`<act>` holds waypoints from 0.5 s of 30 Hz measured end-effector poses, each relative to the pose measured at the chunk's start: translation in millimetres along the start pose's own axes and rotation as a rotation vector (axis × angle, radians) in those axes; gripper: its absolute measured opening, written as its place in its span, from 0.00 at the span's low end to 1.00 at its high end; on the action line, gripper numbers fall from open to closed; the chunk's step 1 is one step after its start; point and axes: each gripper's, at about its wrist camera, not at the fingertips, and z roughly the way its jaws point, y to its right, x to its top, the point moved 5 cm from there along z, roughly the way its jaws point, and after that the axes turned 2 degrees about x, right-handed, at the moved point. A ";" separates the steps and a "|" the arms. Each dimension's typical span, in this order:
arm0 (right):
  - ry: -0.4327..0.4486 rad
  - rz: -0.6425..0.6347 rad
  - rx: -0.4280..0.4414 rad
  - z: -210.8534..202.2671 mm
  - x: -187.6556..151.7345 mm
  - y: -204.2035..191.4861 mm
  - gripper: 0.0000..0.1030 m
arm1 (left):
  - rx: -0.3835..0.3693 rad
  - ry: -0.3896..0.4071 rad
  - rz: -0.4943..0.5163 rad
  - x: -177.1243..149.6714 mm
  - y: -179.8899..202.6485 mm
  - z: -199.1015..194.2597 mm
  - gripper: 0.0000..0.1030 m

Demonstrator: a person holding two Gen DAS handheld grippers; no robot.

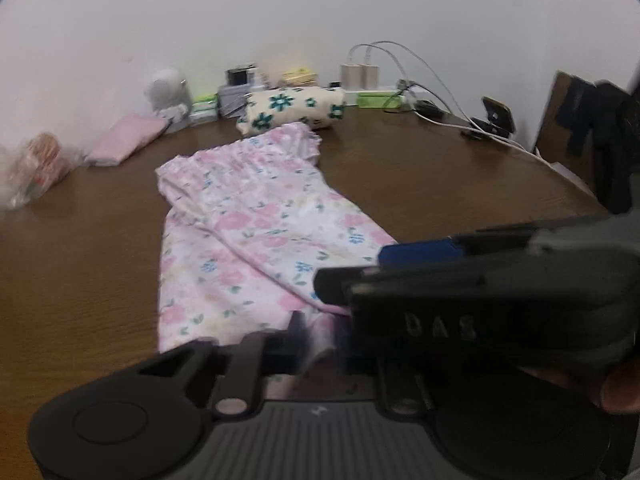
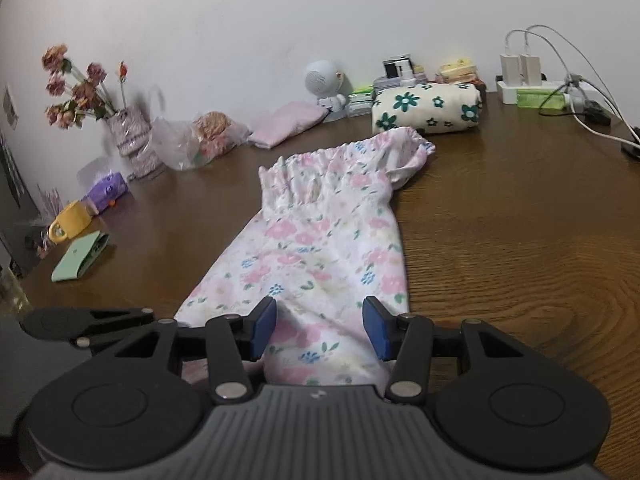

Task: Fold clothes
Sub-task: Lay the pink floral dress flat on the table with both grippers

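Observation:
A pink floral garment point(image 1: 248, 232) point(image 2: 320, 240) lies lengthwise on the brown wooden table point(image 2: 520, 240), gathered elastic end farthest from me. My right gripper point(image 2: 320, 328) stands open over its near end. The blue pads point(image 2: 264, 328) are apart, with cloth lying between them but not pinched. In the left wrist view the right gripper point(image 1: 352, 270) crosses from the right and covers part of my left gripper point(image 1: 320, 336). Only the left gripper's left finger point(image 1: 296, 332) shows, close beside a fold of the near hem; its other finger is hidden. The left gripper's black body point(image 2: 88, 320) shows at the left edge.
At the back stand a folded cream cloth with green flowers point(image 2: 428, 108), a folded pink cloth point(image 2: 288, 122), a white round gadget point(image 2: 324, 80), chargers with trailing cables point(image 2: 520, 68). On the left are a flower vase point(image 2: 132, 144), a plastic bag point(image 2: 200, 140) and small toys point(image 2: 80, 256).

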 end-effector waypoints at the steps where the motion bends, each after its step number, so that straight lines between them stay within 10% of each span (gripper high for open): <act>1: 0.000 -0.020 -0.007 -0.1 -1.0 -2.2 0.49 | -0.011 -0.001 -0.029 -0.1 -4.3 -0.9 0.13; 15: -0.047 -0.103 -0.019 20.0 17.4 -18.1 0.55 | -0.063 0.034 -0.229 -9.3 -41.2 -14.1 0.12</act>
